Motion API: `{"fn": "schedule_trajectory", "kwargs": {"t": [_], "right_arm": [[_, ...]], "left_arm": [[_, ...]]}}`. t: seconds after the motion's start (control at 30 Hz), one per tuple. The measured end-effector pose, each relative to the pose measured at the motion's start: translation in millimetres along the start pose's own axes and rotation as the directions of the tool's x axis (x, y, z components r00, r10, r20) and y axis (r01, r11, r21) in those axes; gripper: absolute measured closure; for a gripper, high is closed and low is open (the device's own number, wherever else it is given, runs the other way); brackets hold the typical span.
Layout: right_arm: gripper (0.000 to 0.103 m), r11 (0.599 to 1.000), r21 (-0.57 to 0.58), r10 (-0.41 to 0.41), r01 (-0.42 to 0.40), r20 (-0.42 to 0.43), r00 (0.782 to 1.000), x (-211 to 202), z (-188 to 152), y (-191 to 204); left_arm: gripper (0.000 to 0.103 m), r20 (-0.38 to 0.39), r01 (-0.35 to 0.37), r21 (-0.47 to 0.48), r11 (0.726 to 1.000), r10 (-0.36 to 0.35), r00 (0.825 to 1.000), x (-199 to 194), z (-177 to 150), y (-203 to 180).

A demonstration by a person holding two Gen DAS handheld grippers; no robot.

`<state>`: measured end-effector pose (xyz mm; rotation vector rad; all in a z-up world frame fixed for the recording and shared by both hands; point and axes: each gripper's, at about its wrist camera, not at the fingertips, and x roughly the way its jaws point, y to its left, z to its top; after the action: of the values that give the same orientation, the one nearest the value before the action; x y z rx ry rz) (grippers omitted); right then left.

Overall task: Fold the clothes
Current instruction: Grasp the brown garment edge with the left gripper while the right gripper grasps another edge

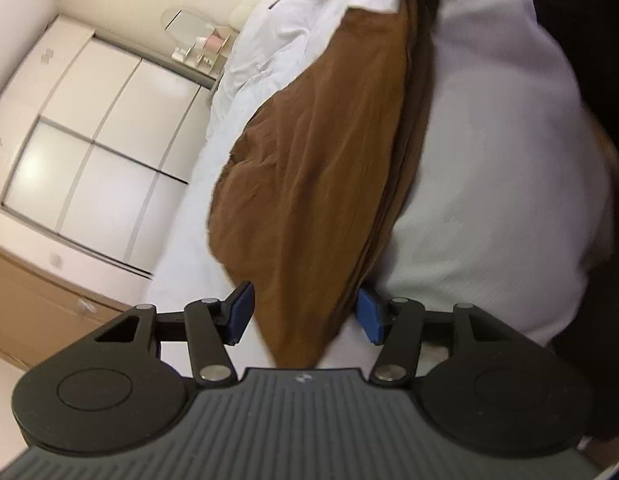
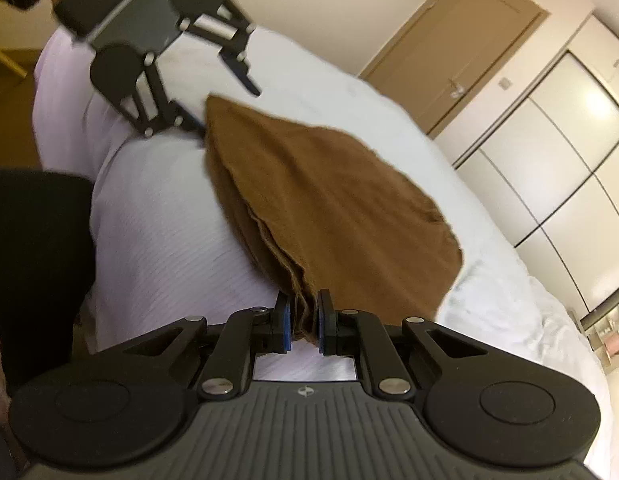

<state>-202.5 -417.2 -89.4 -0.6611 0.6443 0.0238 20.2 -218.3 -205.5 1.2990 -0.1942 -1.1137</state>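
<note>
A brown garment (image 1: 317, 152), folded into several layers, hangs stretched between the two grippers, with the white bed (image 1: 269, 40) behind it and a person's pale shirt (image 1: 501, 160) beside it. My left gripper (image 1: 305, 316) is open, its blue pads (image 1: 241, 312) wide apart on either side of the garment's lower corner without pinching it. In the right wrist view the left gripper (image 2: 225, 108) stands open at the far corner of the garment (image 2: 329, 200). My right gripper (image 2: 305, 320) is shut on the garment's layered near edge.
The person's torso in the pale shirt (image 2: 149, 240) is close beside the cloth, with a dark sleeve (image 2: 37, 260) at the left. Sliding wardrobe doors (image 2: 557, 152) and a brown door (image 2: 457, 40) line the wall. A small mirror shelf (image 1: 197, 40) stands past the bed.
</note>
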Motion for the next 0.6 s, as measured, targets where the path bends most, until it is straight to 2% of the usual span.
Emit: {"fn": "schedule_trajectory", "kwargs": {"t": [0.03,0.07,0.1,0.13,0.17,0.23,0.3,0.4,0.47,0.53,0.6], "right_arm": [[0.093,1.0,0.006,-0.006,0.006,0.005,1.0,-2,1,-3],[0.093,1.0,0.003,-0.009,0.009,0.003,1.0,-2,2,-3],[0.093,1.0,-0.005,-0.01,0.01,-0.002,1.0,-1,3,-3],[0.092,1.0,-0.018,-0.014,0.014,-0.006,1.0,-1,4,0],[0.091,0.999,-0.039,-0.024,0.024,-0.012,1.0,0,3,4],[0.067,0.998,-0.059,-0.03,0.029,-0.03,0.999,5,3,12],[0.066,0.999,-0.043,-0.017,0.015,-0.028,0.999,7,4,16],[0.066,0.996,-0.084,-0.019,0.018,-0.013,1.0,11,7,26],[0.07,0.992,-0.122,-0.025,0.024,-0.005,1.0,17,8,32],[0.092,0.992,-0.124,-0.019,0.016,-0.019,1.0,25,9,29],[0.099,0.995,-0.097,-0.013,0.011,-0.021,1.0,24,11,18]], "left_arm": [[0.052,-0.004,-0.003,0.023,1.0,0.003,1.0,3,-1,-1],[0.058,-0.008,-0.006,0.046,0.999,0.006,1.0,5,-3,-2],[0.073,-0.011,-0.009,0.068,0.998,0.01,1.0,8,-4,-3],[0.08,-0.015,-0.012,0.091,0.996,0.013,1.0,10,-6,-4],[0.095,-0.019,-0.015,0.114,0.993,0.017,1.0,13,-7,-5],[0.098,-0.022,-0.006,0.105,0.994,0.008,1.0,15,-9,-3],[0.098,-0.022,0.011,0.06,0.998,-0.009,1.0,16,-11,2],[0.098,-0.015,0.02,-0.007,1.0,-0.02,1.0,16,-11,13],[0.098,-0.013,0.026,-0.03,0.999,-0.026,1.0,20,-8,20],[0.098,-0.013,0.033,-0.03,0.999,-0.033,0.999,20,-8,22],[0.098,-0.012,0.038,-0.023,0.999,-0.038,0.999,20,-6,25]]}}
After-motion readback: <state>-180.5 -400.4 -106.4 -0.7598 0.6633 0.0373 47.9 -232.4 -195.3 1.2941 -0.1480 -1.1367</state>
